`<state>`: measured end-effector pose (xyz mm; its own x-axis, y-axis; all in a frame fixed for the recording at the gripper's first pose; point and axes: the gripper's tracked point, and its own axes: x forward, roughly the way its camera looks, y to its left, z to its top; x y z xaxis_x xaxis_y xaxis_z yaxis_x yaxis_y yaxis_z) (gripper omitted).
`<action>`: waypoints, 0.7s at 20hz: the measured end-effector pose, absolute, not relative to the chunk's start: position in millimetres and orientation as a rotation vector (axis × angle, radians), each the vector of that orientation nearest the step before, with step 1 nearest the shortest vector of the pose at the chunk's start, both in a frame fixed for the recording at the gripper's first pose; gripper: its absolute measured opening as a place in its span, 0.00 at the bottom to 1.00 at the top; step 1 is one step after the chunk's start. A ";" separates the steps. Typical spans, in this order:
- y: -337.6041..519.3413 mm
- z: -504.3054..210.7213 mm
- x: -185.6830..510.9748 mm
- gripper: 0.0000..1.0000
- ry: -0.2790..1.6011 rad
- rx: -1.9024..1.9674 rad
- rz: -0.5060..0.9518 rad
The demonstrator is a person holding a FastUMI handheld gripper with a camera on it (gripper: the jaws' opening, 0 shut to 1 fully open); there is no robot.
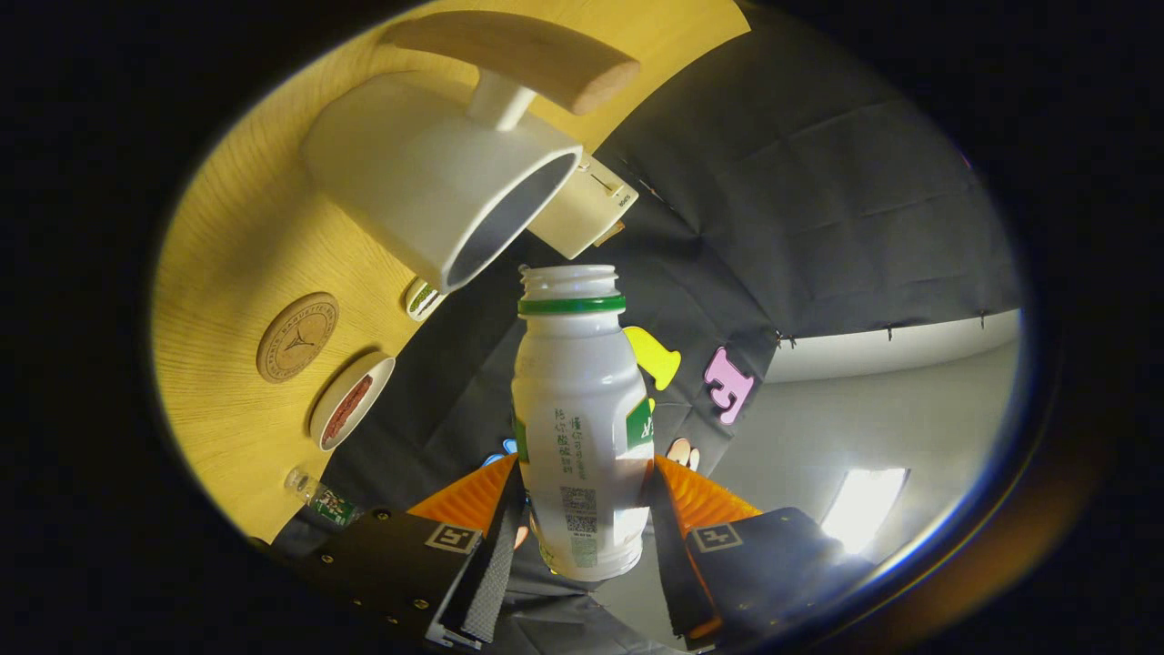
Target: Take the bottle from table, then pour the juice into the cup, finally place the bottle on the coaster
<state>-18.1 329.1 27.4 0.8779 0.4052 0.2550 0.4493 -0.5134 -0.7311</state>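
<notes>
My gripper (582,509) is shut on a white plastic bottle (580,409) with a green neck ring and no cap; both orange fingers (473,500) press its lower body. The whole view is rolled hard to one side, so the bottle lies tipped with its open mouth just short of the rim of a white cup (436,182) that has a wooden handle (518,55). The cup stands on the yellow wooden table (227,273). A round cork coaster (297,337) lies on the table beside the cup. I see no liquid in the air.
A small white dish with something red in it (350,400) sits next to the coaster. A small clear bottle (318,496) lies near the table edge. A cream box (582,209) stands behind the cup. The black cloth wall hangs beyond the table.
</notes>
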 end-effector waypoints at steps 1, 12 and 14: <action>329.7 27.2 -17.0 0.69 -0.612 -2.173 -0.064; 303.9 -1.0 -8.2 0.69 -0.358 -1.858 0.077; 297.1 -7.0 -7.5 0.69 -0.281 -1.723 0.123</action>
